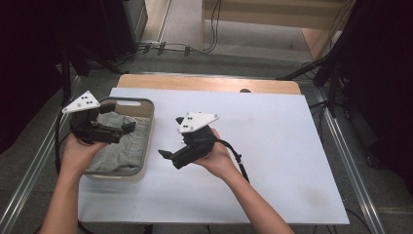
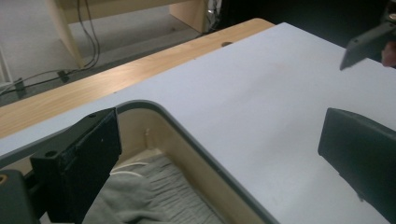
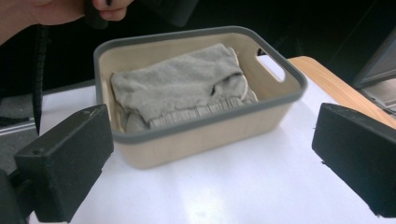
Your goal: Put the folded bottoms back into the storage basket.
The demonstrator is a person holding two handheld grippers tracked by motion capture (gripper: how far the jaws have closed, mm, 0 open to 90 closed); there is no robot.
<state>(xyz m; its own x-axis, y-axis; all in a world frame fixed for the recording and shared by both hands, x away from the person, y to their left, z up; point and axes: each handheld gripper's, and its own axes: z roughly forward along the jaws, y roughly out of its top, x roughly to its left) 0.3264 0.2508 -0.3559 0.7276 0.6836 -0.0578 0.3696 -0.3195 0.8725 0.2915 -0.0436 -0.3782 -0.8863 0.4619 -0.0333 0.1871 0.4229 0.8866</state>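
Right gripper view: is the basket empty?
No, a folded grey cloth lies inside the basket, filling most of its floor below the grey rim.

No readable text, label, brand, number or sign anywhere, not on the basket (image 3: 201,130), the folded grey cloth (image 3: 187,88), the white table (image 1: 272,146) or either gripper's grey plate.
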